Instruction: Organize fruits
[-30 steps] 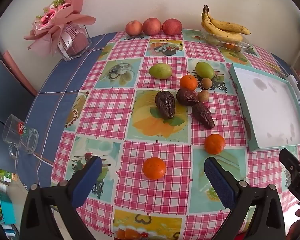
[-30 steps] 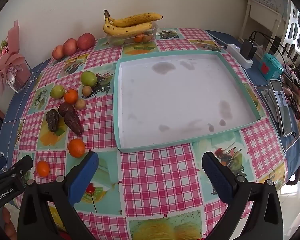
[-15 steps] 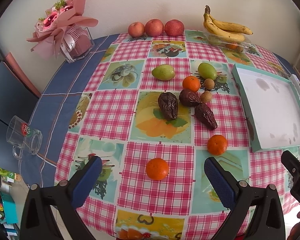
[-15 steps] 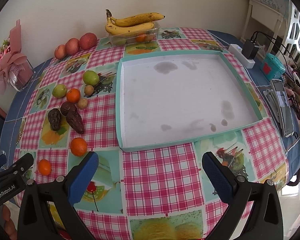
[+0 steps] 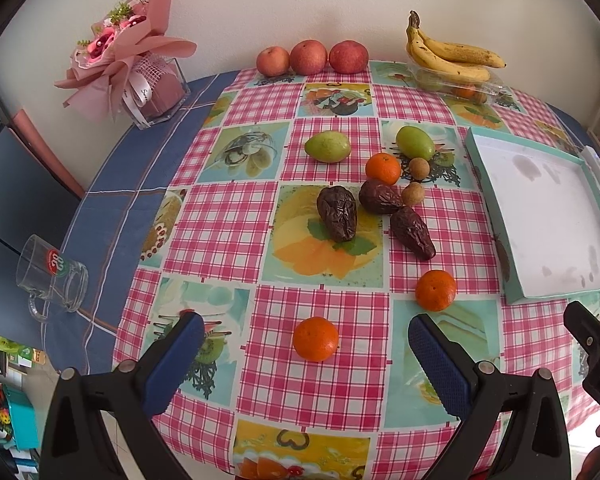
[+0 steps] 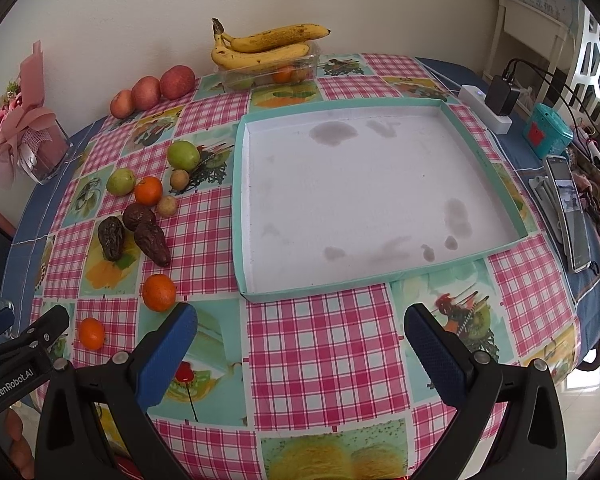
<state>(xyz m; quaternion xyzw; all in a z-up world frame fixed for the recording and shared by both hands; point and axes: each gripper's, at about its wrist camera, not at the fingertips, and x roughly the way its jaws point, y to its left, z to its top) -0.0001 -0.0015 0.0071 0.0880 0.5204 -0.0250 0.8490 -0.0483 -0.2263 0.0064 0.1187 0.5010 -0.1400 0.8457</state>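
Note:
Loose fruit lies on the checked tablecloth: three oranges, the nearest orange [image 5: 315,338] just ahead of my left gripper [image 5: 300,354], another orange [image 5: 435,290] to its right, a third orange [image 5: 383,168] further back. Three dark wrinkled fruits [image 5: 337,213] sit mid-table, with two green fruits [image 5: 327,146] and two small brown ones behind. A teal-rimmed white tray [image 6: 484,136] lies empty ahead of my right gripper [image 6: 300,346]. Both grippers are open and hold nothing.
Three red apples [image 5: 309,57] line the far wall beside bananas [image 5: 448,54] on a clear box. A bouquet [image 5: 136,64] and a glass mug [image 5: 52,276] stand at the left. A power strip [image 6: 486,114], teal box and phone [image 6: 570,208] lie right of the tray.
Both views have drifted slightly; the fruit and tray sit a little lower and further right in the left wrist view. Nothing on the table has moved, and both grippers stay open.

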